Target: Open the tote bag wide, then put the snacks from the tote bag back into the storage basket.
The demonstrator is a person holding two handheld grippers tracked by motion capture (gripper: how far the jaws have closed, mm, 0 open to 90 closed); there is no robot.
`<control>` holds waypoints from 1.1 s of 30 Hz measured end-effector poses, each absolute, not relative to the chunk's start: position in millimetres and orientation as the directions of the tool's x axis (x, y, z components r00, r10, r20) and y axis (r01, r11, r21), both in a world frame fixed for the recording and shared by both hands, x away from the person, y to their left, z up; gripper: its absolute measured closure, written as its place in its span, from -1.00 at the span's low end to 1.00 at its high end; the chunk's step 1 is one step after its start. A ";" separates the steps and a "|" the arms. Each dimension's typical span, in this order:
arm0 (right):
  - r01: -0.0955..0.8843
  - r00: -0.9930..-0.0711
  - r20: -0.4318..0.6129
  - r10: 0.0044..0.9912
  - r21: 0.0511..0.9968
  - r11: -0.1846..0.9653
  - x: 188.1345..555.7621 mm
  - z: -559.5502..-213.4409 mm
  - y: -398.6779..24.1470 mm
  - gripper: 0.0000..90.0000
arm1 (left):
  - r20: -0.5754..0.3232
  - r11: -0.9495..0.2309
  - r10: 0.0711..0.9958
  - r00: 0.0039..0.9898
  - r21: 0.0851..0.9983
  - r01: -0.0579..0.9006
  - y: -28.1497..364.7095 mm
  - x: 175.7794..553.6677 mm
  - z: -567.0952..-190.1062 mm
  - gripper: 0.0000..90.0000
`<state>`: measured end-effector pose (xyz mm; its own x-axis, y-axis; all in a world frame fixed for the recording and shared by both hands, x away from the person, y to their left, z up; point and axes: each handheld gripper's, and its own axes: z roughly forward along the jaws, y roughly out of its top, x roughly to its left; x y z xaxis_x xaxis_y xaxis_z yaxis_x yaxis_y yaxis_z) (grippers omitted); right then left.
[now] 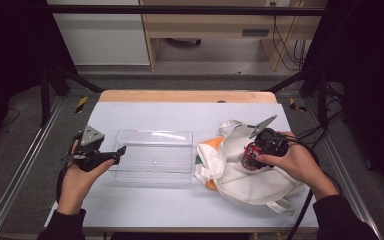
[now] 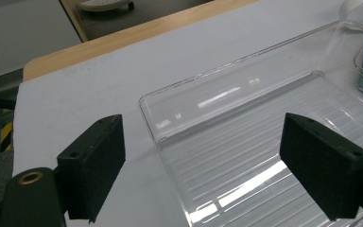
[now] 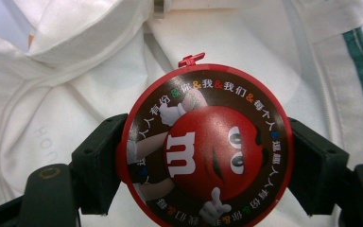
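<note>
Holding round candy tin [image 3: 207, 146] clamped edge-on in right gripper [image 1: 254, 156], above white bag [image 1: 240, 175], right of clear tray [image 1: 152, 172]. Left gripper [image 1: 114, 154] released, empty, at tray's left end.

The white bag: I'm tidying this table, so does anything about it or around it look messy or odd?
Nothing is spilled or broken. The white bag lies crumpled with its straps loose, over something orange beside the clear tray. The right tongs hold a round red candy tin above it.
</note>
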<state>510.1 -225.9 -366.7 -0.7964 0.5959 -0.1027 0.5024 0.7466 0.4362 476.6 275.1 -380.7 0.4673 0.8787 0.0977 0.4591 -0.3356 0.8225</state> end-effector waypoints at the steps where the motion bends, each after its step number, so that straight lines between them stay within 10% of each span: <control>1: 0.498 -0.799 -0.105 0.592 0.436 0.750 509.8 -364.8 -226.7 -0.46 | 0.097 -0.331 0.881 0.462 0.825 0.459 276.0 476.9 -381.0 -0.67; 33: 0.436 -0.805 -0.172 0.567 0.476 0.764 506.5 -307.2 -201.7 -0.46 | 0.073 -0.292 0.901 0.427 0.831 0.474 287.4 478.1 -383.0 -0.85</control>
